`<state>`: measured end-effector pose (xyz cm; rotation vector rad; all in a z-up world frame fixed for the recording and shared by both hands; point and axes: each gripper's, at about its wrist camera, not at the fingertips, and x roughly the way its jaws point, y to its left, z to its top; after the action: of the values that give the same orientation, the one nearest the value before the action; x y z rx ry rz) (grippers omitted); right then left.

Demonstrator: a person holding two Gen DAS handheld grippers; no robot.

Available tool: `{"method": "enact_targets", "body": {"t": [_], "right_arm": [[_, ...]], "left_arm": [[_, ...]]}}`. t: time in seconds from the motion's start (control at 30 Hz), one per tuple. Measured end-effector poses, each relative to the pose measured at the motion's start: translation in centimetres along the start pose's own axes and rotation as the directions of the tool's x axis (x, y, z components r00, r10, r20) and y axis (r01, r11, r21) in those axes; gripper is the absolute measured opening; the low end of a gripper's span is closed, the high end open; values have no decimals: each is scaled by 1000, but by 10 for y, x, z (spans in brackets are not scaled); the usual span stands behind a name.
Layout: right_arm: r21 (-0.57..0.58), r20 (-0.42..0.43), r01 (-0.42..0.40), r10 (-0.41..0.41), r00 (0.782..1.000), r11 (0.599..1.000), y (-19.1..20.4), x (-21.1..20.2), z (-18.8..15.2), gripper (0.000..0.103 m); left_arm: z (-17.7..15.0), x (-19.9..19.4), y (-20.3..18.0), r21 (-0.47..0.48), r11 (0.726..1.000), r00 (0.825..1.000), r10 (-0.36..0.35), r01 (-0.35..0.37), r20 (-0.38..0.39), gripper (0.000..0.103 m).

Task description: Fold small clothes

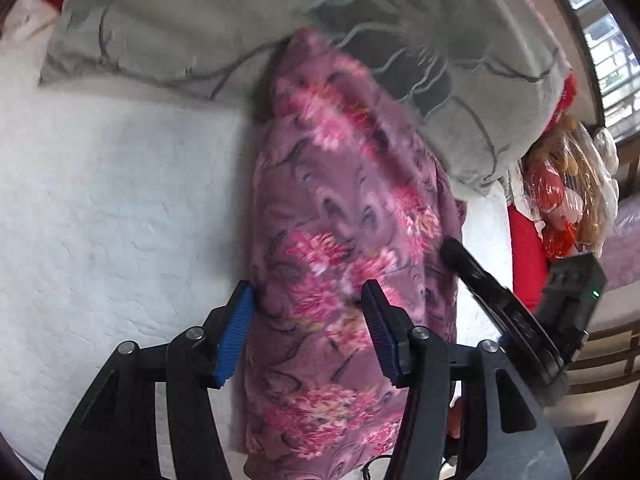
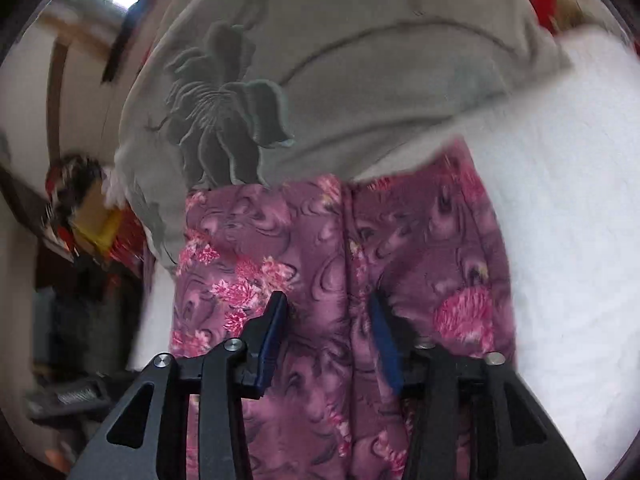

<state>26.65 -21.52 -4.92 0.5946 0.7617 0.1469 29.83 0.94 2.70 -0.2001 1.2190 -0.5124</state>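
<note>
A purple garment with pink flowers (image 1: 344,240) lies folded lengthwise on a white bedsheet (image 1: 120,208); it also shows in the right wrist view (image 2: 320,248). My left gripper (image 1: 308,332) is open, its blue pads apart over the near part of the garment. My right gripper (image 2: 328,340) is open over the garment's middle seam; it also shows in the left wrist view (image 1: 480,276) at the garment's right edge. The garment's far end touches a grey pillow.
A grey pillow with an embroidered flower (image 1: 224,28) (image 2: 320,60) lies across the far side. Red and orange bagged items (image 1: 560,192) sit at the right by a window (image 1: 608,48). Furniture and clutter (image 2: 80,220) stand left of the bed.
</note>
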Motion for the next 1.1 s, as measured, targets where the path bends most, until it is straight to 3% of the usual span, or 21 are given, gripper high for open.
{"method": "enact_targets", "body": {"t": [0.13, 0.23, 0.33, 0.43, 0.5, 0.67, 0.73, 0.8, 0.9, 1.0, 1.1], "right_arm": [[-54, 109, -7, 12, 994, 999, 2, -42, 1, 8], [-8, 152, 72, -70, 986, 997, -17, -55, 5, 8], [68, 84, 139, -144, 986, 988, -46, -41, 7, 8], [81, 12, 176, -178, 984, 981, -57, -25, 0, 10], [110, 40, 199, -204, 978, 974, -55, -33, -1, 21], [64, 156, 110, -118, 981, 992, -35, -66, -12, 22], [18, 108, 115, -116, 987, 993, -29, -58, -20, 24], [-47, -17, 178, -179, 984, 983, -29, -34, -30, 25], [-86, 14, 204, -204, 979, 975, -19, -49, -33, 28], [-96, 52, 132, -128, 990, 987, -7, -72, -43, 28], [-143, 10, 114, -114, 993, 983, 2, -68, -63, 29]], "left_arm": [[-4, -10, -12, 33, 999, 997, 28, -30, 65, 54], [-10, 5, -20, 67, 992, 993, 99, -104, 63, 55], [-18, 29, -21, 110, 977, 983, 181, -182, 15, 55], [-23, 32, -22, 128, 967, 975, 216, -220, 43, 60], [-24, 29, -22, 135, 964, 974, 223, -228, 50, 61], [-28, 26, -20, 127, 965, 973, 226, -231, 47, 62], [-28, 31, -25, 122, 964, 972, 232, -236, 48, 64], [-36, 28, -25, 119, 964, 971, 236, -239, 39, 65], [-43, 20, -21, 121, 961, 968, 247, -249, 34, 64], [-52, 13, -20, 129, 957, 966, 258, -259, 27, 64], [-67, 1, -19, 129, 961, 970, 243, -245, 31, 68]]}}
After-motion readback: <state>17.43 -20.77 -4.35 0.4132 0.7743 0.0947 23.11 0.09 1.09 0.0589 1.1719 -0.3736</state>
